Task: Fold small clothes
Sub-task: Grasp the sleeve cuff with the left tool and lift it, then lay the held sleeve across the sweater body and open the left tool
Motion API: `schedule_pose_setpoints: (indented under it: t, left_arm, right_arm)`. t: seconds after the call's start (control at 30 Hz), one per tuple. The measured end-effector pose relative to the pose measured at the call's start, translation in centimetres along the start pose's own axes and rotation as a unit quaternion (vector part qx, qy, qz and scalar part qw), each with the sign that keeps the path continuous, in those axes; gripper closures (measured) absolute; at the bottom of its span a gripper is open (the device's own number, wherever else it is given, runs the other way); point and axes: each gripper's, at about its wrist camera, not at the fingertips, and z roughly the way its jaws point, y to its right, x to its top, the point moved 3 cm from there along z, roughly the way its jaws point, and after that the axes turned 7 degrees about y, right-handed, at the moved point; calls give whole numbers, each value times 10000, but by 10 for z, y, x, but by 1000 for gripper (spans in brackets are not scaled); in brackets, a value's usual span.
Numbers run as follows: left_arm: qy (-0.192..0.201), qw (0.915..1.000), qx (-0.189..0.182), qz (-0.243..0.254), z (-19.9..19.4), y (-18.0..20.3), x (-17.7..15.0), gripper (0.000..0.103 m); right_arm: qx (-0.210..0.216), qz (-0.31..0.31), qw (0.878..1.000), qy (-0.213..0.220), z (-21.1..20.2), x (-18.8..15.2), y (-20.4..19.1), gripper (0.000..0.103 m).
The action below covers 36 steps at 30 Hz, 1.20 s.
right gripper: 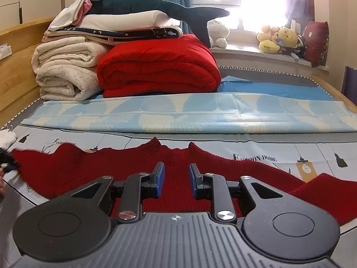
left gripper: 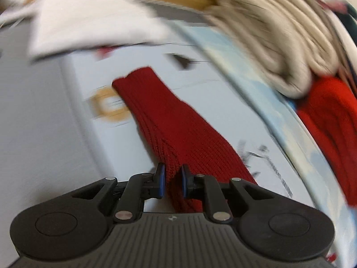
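Red knit sweater (right gripper: 178, 169) lies spread flat on the bed, on the printed sheet (right gripper: 256, 149), collar pointing toward the window, sleeves out to either side. Judged: laid open like this so the sleeves can be folded in over the body first.

Left gripper (left gripper: 173, 182): pads closed onto the sleeve (left gripper: 169, 120), with a bunched ridge of knit pinched between them. The sleeve runs away from the gripper toward its cuff, still lying on the sheet. Grip sits on the sleeve rather than the body, which fits a sleeve fold inward; that is a reading, not observed.

Right gripper (right gripper: 176, 179): jaws narrow but parted, sweater body visible through the gap. It is directly over the chest area below the collar. No knit seen between the pads; whether the tips touch the fabric cannot be told.

Surroundings: pale blue patterned cover (right gripper: 189, 114) across the bed beyond the sweater, then a folded red blanket (right gripper: 158, 69) beside cream blankets (right gripper: 64, 73).

Visibility: left wrist view heavily motion-blurred; a white cloth (left gripper: 89, 26) at upper left is unidentifiable. Sweater hem is hidden under the right gripper body. In the right view the far left sleeve end is blurred, with something dark at the frame edge, not resolvable.
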Motion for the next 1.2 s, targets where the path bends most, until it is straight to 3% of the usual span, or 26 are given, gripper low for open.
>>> schedule_pose_setpoints:
  t: [0.13,0.2,0.3,0.4,0.57,0.6,0.67,0.77,0.83,0.9,1.0,1.1,1.2]
  left_arm:
    - [-507,9955,-47,-805,-14,-38,1,83]
    - [-433,9909,-52,-1273,-18,-54,10,77]
    - [-295,9871,-121,-1571,-16,-71,15,65]
    - [-339,9853,-292,-1647,-2,-76,19,65]
    - [-174,9923,-358,-1177,8,-59,26,68]
    - [-167,9946,-285,-987,9,-54,25,83]
    - [-152,9986,-96,-502,6,-38,23,89]
    - [333,9986,-63,405,-25,4,29,90]
    - [595,9964,-245,556,-55,31,34,90]
    - [747,9928,-585,735,-95,61,33,90]
    - [820,9793,-1197,1413,-157,108,7,90]
    - [641,9683,-1740,1673,-203,137,-36,90]
    - [415,9577,-2104,1921,-223,163,-84,91]
  right_arm:
    - [13,148,9999,13,-2,3,4,78]
    - [50,188,9998,45,-4,5,5,78]
    - [67,197,9997,99,-9,8,5,78]
    - [124,235,9996,86,-11,8,5,78]
    - [128,181,9997,71,-12,8,5,78]
    - [112,186,9997,65,-12,8,6,78]
    - [99,232,9997,44,-10,9,8,78]
    - [90,285,9996,11,-8,9,9,78]
    - [100,328,9994,-29,-7,9,10,78]
    - [155,423,9990,-77,-8,11,12,78]
    - [249,651,9975,-70,-10,16,16,78]
    - [270,815,9963,-26,-16,19,19,78]
    - [282,1004,9945,-17,-23,20,23,78]
